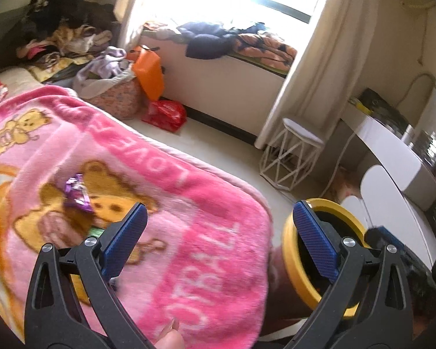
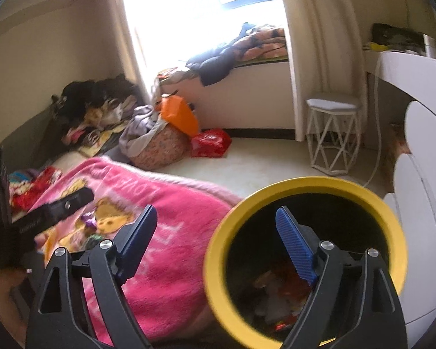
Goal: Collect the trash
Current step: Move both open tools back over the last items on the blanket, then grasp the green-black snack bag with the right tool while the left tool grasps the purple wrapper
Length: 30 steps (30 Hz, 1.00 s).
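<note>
Both jaws spread and empty, the left gripper (image 1: pixel 218 232) hovers over the pink fleece bear-print blanket (image 1: pixel 165 192) near a crumpled purple foil wrapper (image 1: pixel 78 195), while the right gripper (image 2: pixel 215 232) straddles the near rim of the yellow-rimmed black trash bin (image 2: pixel 305 186) beside the blanket's edge.

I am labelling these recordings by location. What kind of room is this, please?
Most likely a bedroom in a home. A bed is covered by a pink teddy-bear blanket, piles of clothes lie at its far end, and a curtained window with a padded ledge sits behind. A yellow-rimmed trash bin stands beside the bed.
</note>
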{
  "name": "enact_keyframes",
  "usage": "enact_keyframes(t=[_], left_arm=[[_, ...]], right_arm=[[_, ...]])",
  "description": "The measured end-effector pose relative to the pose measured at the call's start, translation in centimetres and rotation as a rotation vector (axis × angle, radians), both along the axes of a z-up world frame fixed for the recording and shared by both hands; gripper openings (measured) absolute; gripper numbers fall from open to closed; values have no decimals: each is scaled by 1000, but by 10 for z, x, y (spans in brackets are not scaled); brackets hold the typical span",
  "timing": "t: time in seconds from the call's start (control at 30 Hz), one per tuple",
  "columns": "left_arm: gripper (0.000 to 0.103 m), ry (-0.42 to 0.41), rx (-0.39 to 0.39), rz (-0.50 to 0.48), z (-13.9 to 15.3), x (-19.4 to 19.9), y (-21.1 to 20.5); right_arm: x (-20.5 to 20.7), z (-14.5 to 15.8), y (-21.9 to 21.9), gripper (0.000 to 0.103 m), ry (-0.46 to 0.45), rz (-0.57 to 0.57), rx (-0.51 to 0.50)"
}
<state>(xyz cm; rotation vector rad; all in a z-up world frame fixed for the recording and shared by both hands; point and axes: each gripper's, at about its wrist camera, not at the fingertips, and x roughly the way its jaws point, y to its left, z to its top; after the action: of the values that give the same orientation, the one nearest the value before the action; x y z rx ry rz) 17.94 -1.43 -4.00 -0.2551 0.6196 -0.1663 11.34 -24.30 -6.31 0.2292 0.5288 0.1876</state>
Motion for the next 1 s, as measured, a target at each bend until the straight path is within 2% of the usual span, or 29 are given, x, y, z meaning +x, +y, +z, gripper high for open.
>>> enact_keyframes(t=[0.23,0.6,0.87,1.0], left_arm=[[92,6,-2,95,0,-2,51],[92,33,0,247,-3,2,126],[92,107,-41,266,-19,21,159],[84,157,-86,249,-30,33,169]], right_arm=[[1,-3,72,81,28,158,-54],[16,-18,165,81,105,362,-60],[43,-44,206,81,213,422,-34],[58,-56,219,81,257,433,-31]])
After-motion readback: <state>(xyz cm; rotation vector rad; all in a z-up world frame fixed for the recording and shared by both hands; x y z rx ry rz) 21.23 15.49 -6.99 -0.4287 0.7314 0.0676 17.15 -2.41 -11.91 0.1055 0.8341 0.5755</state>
